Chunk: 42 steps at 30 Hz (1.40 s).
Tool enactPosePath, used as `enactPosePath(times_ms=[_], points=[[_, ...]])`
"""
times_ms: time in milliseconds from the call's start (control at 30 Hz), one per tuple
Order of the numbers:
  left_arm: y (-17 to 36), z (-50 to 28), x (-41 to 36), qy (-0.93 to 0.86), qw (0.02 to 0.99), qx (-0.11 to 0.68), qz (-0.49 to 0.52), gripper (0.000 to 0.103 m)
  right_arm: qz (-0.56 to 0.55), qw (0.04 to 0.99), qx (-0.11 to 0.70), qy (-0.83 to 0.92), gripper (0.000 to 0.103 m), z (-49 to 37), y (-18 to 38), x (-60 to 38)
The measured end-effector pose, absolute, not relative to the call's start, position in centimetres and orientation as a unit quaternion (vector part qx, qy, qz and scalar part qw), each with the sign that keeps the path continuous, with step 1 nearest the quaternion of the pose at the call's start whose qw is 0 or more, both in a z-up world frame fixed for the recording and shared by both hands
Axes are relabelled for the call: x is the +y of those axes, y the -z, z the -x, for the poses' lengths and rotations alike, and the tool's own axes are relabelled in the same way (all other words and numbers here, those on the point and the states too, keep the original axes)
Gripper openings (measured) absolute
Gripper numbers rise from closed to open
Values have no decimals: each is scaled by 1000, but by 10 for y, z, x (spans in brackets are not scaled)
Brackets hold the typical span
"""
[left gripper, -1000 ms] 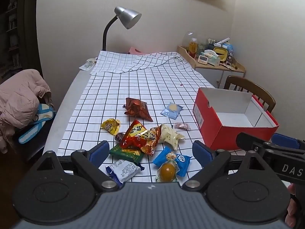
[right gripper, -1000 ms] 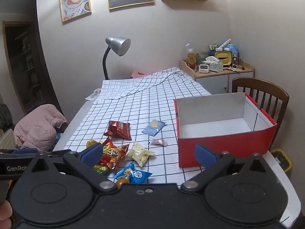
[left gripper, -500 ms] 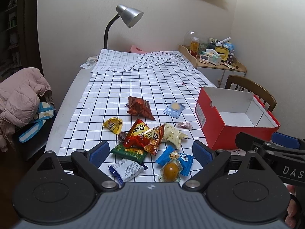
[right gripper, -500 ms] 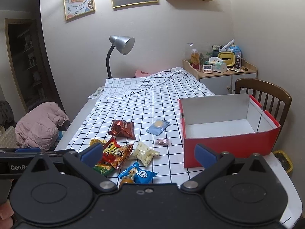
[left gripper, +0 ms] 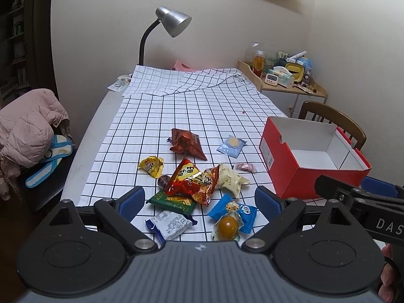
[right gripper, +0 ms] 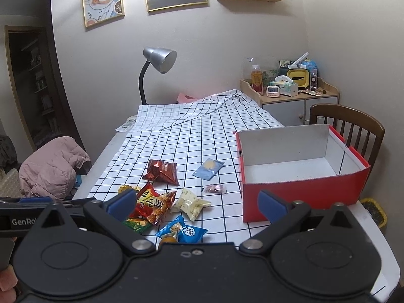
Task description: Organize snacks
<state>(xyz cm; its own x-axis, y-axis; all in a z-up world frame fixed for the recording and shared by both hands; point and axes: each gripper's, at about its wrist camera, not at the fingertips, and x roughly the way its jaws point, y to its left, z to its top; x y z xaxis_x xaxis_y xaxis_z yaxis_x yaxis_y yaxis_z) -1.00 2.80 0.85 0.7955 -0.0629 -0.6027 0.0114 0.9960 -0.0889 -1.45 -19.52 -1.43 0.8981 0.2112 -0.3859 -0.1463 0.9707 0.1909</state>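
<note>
Kid: Left gripper [left gripper: 200, 199] is wide open and holds nothing. The snack pile [left gripper: 194, 181] sits right in front of it, between its blue fingers [left gripper: 132, 202].

Pal: And the right gripper [right gripper: 197, 203]?

Kid: Wide open too, nothing in it. The red box [right gripper: 303, 192] is just ahead, by its right finger. The snacks are ahead on its left.

Pal: What changed?

Kid: Both grippers have crept a little closer to the table. No snack has moved, and the box has none in it.
</note>
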Motion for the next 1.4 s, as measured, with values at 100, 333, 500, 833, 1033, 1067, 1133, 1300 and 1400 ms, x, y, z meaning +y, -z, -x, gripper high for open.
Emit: enactPosePath(times_ms=[100, 333, 500, 833, 1033, 1067, 1133, 1300, 1400], points=[[-9, 11, 28, 20, 947, 318, 40, 94, -77, 971, 205, -92, 103, 15, 14, -195], [-10, 11, 29, 20, 947, 317, 40, 94, -71, 973, 199, -91, 103, 18, 11, -193], [-10, 13, 30, 20, 947, 317, 42, 94, -68, 974, 194, -92, 103, 19, 10, -192], [-12, 12, 27, 24, 949, 312, 41, 94, -65, 975, 195, -90, 103, 18, 10, -192], [-11, 9, 27, 25, 948, 315, 41, 94, -68, 972, 200, -99, 103, 13, 11, -192], [-11, 8, 27, 24, 948, 315, 41, 94, -68, 972, 201, -101, 103, 12, 12, -192], [-10, 5, 28, 24, 947, 318, 44, 94, -67, 972, 203, -103, 103, 11, 13, -191], [-4, -5, 33, 21, 943, 330, 49, 94, -66, 968, 212, -118, 103, 4, 16, -188], [3, -13, 37, 17, 938, 342, 52, 94, -58, 967, 218, -122, 103, -2, 18, -184]])
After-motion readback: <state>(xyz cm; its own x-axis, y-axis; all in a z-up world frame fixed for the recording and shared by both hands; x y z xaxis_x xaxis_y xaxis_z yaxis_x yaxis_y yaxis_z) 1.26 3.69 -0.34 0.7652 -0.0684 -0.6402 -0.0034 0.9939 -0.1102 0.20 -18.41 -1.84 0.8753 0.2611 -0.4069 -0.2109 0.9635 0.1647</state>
